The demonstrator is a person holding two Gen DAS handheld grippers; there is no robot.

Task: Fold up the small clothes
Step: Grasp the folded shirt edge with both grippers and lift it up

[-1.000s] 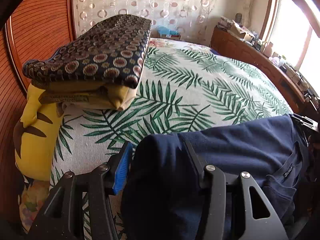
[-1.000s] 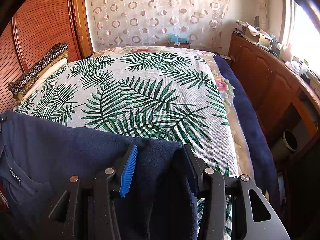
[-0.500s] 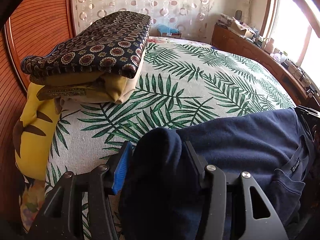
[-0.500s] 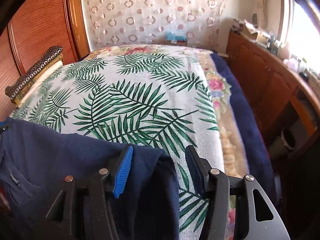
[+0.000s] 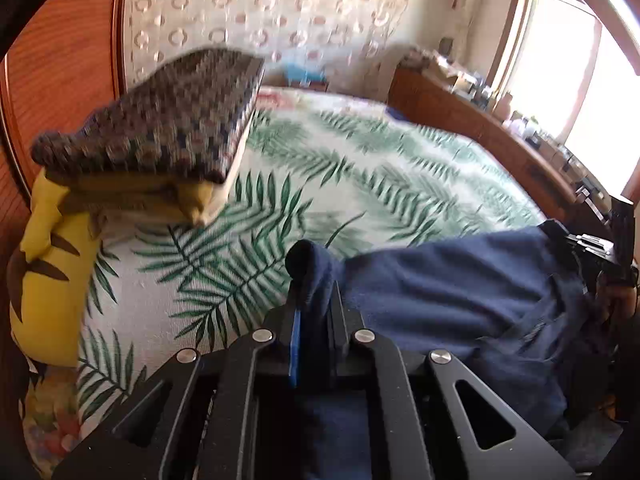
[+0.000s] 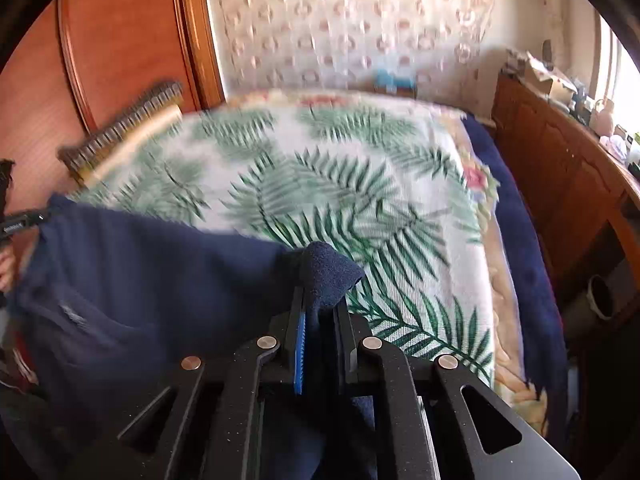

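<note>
Navy garment (image 5: 448, 284): dark blue knit top, soft and slightly fuzzy, held up above the near edge of the bed and stretched between the two grippers. Long axis runs left to right across the scene. In the left wrist view it spans from the pinched corner rightward; in the right wrist view (image 6: 132, 272) it spans from the pinched corner leftward. Upper edge roughly level, sagging a little in the middle; the rest hangs down toward the near side. A neckline seam with a small label shows on the hanging part in the right wrist view.

Left gripper (image 5: 314, 312): clenched on one top corner of the garment, a nub of cloth standing up above the fingertips.

Right gripper (image 6: 320, 312): clenched on the opposite top corner, a fold of cloth bulging out over the fingertips.

Bed cover (image 5: 360, 184): white with green palm leaves, lying beyond and below the garment.

Folded stack (image 5: 160, 132): dark patterned cloth over yellowish layers, far left on the bed, well apart from the garment.

Yellow cushion (image 5: 44, 272): with dark markings, left edge of the bed, below the stack.

Wooden headboard (image 6: 120, 52): far left.

Wooden cabinet (image 6: 560, 168): along the right side.
</note>
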